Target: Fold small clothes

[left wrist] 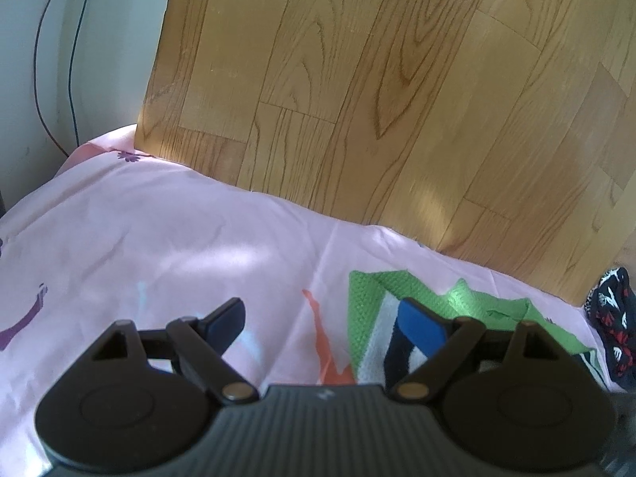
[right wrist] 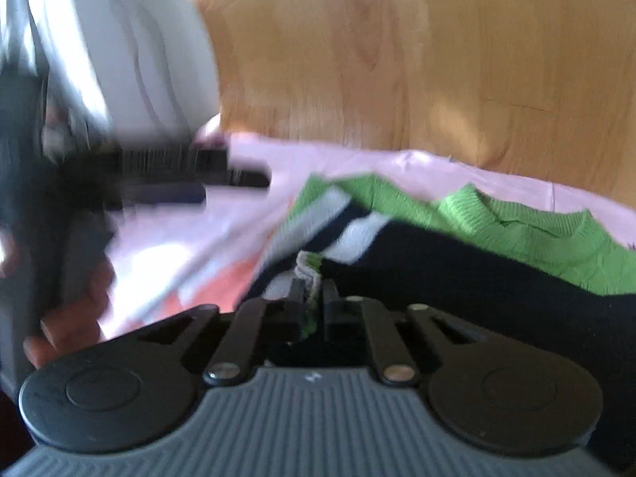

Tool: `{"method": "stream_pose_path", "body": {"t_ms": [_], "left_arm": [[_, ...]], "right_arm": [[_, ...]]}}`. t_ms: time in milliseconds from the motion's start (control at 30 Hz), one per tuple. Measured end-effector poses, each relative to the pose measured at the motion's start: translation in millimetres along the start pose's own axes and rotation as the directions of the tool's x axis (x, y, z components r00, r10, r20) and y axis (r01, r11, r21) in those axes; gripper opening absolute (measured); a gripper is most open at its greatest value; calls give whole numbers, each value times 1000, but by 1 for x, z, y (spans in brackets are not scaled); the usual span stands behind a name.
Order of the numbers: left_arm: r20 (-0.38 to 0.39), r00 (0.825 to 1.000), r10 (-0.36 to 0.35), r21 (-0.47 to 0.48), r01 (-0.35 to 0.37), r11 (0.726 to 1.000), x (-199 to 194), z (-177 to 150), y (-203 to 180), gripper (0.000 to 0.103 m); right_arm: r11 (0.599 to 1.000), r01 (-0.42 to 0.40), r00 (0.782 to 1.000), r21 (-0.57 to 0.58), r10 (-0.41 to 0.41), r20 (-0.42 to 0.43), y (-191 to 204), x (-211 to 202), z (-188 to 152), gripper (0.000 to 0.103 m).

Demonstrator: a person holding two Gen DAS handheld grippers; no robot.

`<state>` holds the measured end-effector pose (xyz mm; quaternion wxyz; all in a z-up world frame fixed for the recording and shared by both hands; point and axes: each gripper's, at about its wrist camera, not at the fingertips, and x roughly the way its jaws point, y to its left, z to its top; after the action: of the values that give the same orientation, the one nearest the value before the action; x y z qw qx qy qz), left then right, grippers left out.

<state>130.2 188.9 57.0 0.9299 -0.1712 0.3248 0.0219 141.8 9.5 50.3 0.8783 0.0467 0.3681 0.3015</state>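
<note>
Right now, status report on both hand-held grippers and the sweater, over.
Left hand-held gripper open, empty, over the pink sheet. Right hand-held gripper shut on green striped sweater hem. Dark patterned garment at the sheet's edge, clear.

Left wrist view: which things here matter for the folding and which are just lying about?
In the job:
green striped sweater, pinched by the right gripper
left gripper, open above the sheet

Lying about:
pink sheet
dark patterned garment at the right edge
cables by the wall
</note>
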Motion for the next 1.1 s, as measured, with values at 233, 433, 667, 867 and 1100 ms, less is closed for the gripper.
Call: {"method": "stream_pose_path", "body": {"t_ms": [233,433,667,867,1100], "left_arm": [[22,1000,0,-34,1,999,-7,4,3,87],[17,1000,-9,-29,10,1000,-7,4,2,87],[-13,986,-166,30,166,986,0,-11,-28,87],[-74,984,-164,238,177,955,13,-39,-76,85],[-92,994,-59,305,85,949,31,-50,-81,88]], "right_arm": [[976,-43,972,211,-7,233,-26,-23,46,11],[985,-15,1000,172,19,-22,-18,52,16,24],[980,7,989,199,-36,141,-58,-29,12,42],[911,268,955,315,-295,43,-137,-75,-23,38],[808,241,926,538,-357,122,-187,-147,-80,18]]}}
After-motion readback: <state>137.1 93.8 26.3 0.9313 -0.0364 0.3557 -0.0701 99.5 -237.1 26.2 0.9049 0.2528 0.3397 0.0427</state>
